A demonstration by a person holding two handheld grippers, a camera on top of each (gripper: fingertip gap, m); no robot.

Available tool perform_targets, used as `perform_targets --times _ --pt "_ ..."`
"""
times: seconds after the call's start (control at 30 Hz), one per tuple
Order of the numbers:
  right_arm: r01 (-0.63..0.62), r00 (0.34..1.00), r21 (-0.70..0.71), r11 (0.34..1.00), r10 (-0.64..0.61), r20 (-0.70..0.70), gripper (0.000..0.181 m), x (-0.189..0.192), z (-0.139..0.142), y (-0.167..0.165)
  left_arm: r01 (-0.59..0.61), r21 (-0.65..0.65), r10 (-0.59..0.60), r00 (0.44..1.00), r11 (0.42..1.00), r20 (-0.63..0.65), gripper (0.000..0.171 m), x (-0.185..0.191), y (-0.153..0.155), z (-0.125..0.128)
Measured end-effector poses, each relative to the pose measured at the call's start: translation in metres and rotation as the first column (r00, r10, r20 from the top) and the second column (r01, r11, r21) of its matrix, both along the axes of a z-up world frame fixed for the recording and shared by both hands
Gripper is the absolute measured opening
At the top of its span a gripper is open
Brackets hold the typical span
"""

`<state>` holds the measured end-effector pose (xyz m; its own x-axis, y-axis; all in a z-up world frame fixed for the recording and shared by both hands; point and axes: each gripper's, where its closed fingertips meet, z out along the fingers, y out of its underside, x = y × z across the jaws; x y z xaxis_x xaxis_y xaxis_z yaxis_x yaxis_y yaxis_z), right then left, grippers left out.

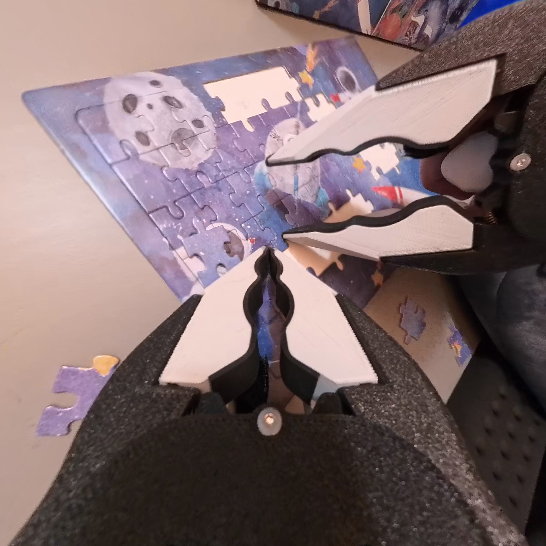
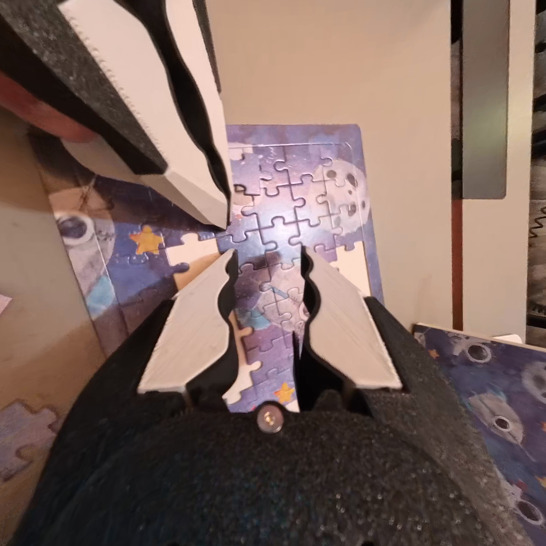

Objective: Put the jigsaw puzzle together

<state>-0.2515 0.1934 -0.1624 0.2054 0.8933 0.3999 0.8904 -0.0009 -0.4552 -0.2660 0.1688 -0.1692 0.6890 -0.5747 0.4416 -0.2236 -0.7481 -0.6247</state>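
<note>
Jigsaw puzzle (image 1: 189,165) flat on beige table (image 1: 53,236), partly assembled in its purple frame, white gaps along the far edge and near the rocket. Left gripper (image 1: 268,249) tips pressed together on the puzzle's near edge, right gripper (image 1: 276,198) jaws apart above its middle. Left wrist view only: loose purple piece (image 1: 75,394) beside the puzzle's near corner; right wrist view only: right gripper (image 2: 267,251) over the astronaut, grey panel (image 2: 484,97) beyond the puzzle.

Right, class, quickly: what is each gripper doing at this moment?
Left gripper: shut, tips pressed onto the purple space-themed jigsaw puzzle; no piece visibly held.
Right gripper: open, empty, above the same puzzle.
</note>
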Motion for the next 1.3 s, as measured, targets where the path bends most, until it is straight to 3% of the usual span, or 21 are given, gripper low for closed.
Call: perform_targets --times 0.1,0.13,0.17,0.2,0.27,0.37,0.47,0.5,0.57,0.67,0.73,0.87,1.0,1.1,1.3 --pt "0.016 0.999 0.001 1.0 -0.016 -0.033 0.044 0.0 0.001 0.004 -0.004 -0.001 0.004 1.0 1.0 0.001 0.0 -0.001 0.001 0.0" --pt "0.035 0.998 0.03 0.999 -0.033 -0.046 0.032 0.001 0.005 0.009 -0.006 -0.008 0.006 1.0 1.0 0.008 0.0 -0.001 0.001 0.0" --pt "0.062 0.996 0.142 0.988 -0.052 -0.075 0.006 0.002 0.019 0.022 -0.006 -0.01 0.006 1.0 1.0 0.01 0.0 -0.001 0.001 0.0" --pt "0.064 0.993 0.166 0.984 -0.046 -0.107 0.0 0.001 0.029 0.024 -0.005 -0.01 0.005 1.0 1.0 0.011 0.0 -0.001 0.001 0.0" --pt "0.058 0.988 0.024 0.998 -0.054 -0.147 0.023 0.001 0.026 0.012 -0.005 -0.012 0.005 1.0 1.0 0.011 0.0 -0.001 0.001 0.0" --pt "0.062 0.989 -0.097 0.993 -0.074 -0.129 0.024 0.015 0.013 0.004 0.004 0.017 -0.004 1.0 1.0 -0.024 0.0 -0.001 0.001 0.0" --pt "0.039 0.98 -0.283 0.958 -0.093 -0.178 0.043 0.019 0.004 -0.01 0.037 0.094 -0.026 0.992 0.995 -0.121 0.0 -0.002 0.001 0.0" --pt "0.029 0.977 -0.3 0.953 -0.09 -0.194 0.041 0.021 0.003 -0.011 0.04 0.121 -0.022 0.988 0.992 -0.15 0.0 -0.003 0.003 0.001" --pt "0.023 0.976 -0.313 0.949 -0.089 -0.197 0.041 0.026 -0.002 -0.009 0.06 0.191 -0.033 0.989 0.98 -0.142 0.005 -0.001 0.004 0.013" --pt "-0.003 0.977 -0.34 0.94 -0.069 -0.2 0.044 0.028 -0.009 -0.013 0.192 0.229 -0.165 0.977 0.954 -0.134 0.033 0.01 -0.001 0.029" --pt "-0.035 0.972 -0.326 0.945 -0.044 -0.231 0.043 0.025 -0.008 -0.014 0.311 0.258 -0.247 0.936 0.915 -0.253 0.043 0.008 0.003 0.023" --pt "-0.055 0.969 -0.278 0.959 -0.016 -0.246 0.046 0.02 -0.009 -0.013 0.494 0.243 -0.37 0.83 0.835 -0.417 0.046 0.002 0.013 0.004" --pt "-0.069 0.962 -0.277 0.958 -0.01 -0.274 0.045 0.016 -0.01 -0.011 0.532 0.222 -0.448 0.829 0.817 -0.335 0.043 0.014 0.011 0.003" --pt "-0.063 0.957 -0.235 0.97 -0.008 -0.291 0.039 0.015 -0.009 -0.005 0.525 0.254 -0.426 0.831 0.812 -0.356 0.038 0.016 0.011 -0.004" --pt "-0.049 0.948 -0.207 0.977 -0.02 -0.319 0.053 0.016 -0.007 0.003 0.469 0.26 -0.394 0.872 0.844 -0.291 0.038 0.016 0.012 -0.002"
